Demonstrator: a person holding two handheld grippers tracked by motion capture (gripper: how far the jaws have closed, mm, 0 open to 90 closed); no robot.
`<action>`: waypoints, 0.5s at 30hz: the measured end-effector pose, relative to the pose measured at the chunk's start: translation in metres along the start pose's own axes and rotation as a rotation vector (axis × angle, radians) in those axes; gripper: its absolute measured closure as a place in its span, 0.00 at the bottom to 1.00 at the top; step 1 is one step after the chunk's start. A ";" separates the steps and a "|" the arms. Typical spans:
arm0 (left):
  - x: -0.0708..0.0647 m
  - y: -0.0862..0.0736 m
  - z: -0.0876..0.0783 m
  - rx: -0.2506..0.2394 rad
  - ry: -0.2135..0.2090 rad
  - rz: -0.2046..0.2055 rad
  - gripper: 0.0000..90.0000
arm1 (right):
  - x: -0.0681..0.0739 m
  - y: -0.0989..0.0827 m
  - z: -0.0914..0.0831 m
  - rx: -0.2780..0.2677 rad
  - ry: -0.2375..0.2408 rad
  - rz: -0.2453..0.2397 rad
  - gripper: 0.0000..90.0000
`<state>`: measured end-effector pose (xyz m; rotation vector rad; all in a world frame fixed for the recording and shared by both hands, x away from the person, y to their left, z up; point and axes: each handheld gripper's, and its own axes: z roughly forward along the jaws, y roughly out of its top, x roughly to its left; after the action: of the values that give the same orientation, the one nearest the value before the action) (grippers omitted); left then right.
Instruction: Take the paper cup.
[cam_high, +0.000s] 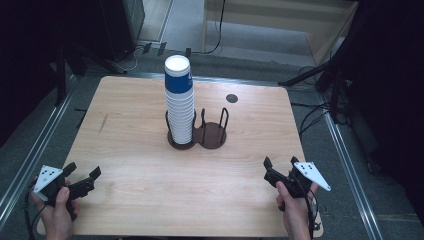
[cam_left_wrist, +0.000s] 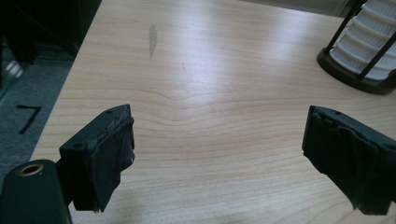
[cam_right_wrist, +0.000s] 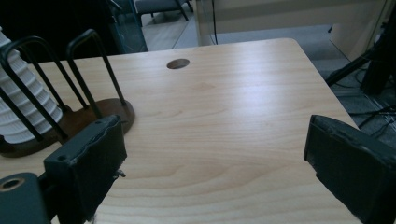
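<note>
Both grippers empty rn. Left gripper (cam_high: 82, 173) sits at the near left corner of the table (cam_high: 130, 150), jaws spread w/ nothing but bare wood between them. Right gripper (cam_high: 280, 162) at the near right edge, jaws apart too, also nothing in them. The cup stack (cam_high: 179, 102) stands upright in the left slot of the dark two-slot holder (cam_high: 197, 136), mid-table, well apart from both hands; wire posts keep it from tipping. The right slot (cam_high: 214, 134) is free, prob where cups go next. Hands look parked wide so the reach to the stack is clear from either side
</note>
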<state>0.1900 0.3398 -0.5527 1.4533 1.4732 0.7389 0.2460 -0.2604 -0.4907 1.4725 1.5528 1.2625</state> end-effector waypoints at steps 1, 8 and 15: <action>-0.001 0.000 0.001 0.001 0.019 0.000 0.11 | 0.006 0.004 0.002 -0.004 0.012 -0.008 0.06; -0.002 0.001 0.001 0.008 0.055 0.005 0.11 | 0.030 0.023 0.009 -0.017 0.049 -0.033 0.05; -0.004 0.001 0.003 0.038 0.037 0.029 0.11 | 0.055 0.037 0.021 -0.015 0.090 -0.056 0.04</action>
<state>0.1928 0.3357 -0.5520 1.4993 1.5042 0.7629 0.2697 -0.2058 -0.4542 1.3702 1.6278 1.3210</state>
